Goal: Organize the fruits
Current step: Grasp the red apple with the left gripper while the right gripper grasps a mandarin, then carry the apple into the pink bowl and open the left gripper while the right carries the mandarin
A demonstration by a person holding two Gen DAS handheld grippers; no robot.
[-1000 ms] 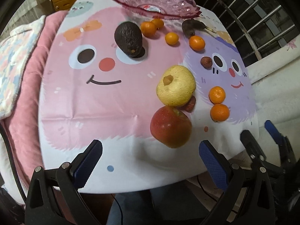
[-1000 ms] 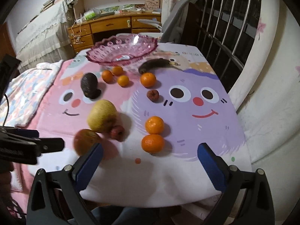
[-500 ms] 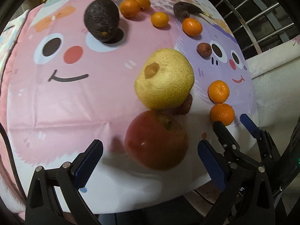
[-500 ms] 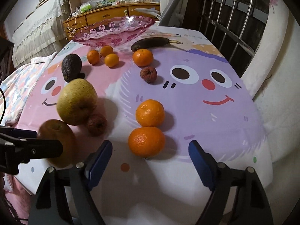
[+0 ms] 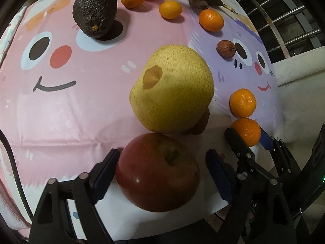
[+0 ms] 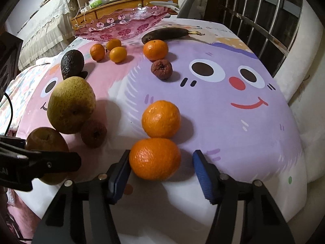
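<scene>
Surface (image 6: 254,134): covered by a cloth printed with pink and purple cartoon faces.
Pink glass dish (image 6: 130,23): at the far edge.
Pear (image 5: 172,87): mid-surface, touching the apple.
Red apple (image 5: 157,172): near edge, between the left gripper's (image 5: 162,169) closing jaws; far pad not yet touching.
Nearest mandarin (image 6: 155,158): between the right gripper's (image 6: 161,171) closing jaws, not yet clamped.

1. Wooden dresser (image 6: 124,10) with drawers along the far wall, its top cluttered with small items.
2. Bed with a lace-edged cover (image 6: 46,24), at left.
3. Metal railing bars (image 6: 262,10), at right, dark behind.
4. White padded surface (image 6: 304,77) beside the railing.
5. Indoor artificial lighting.
</scene>
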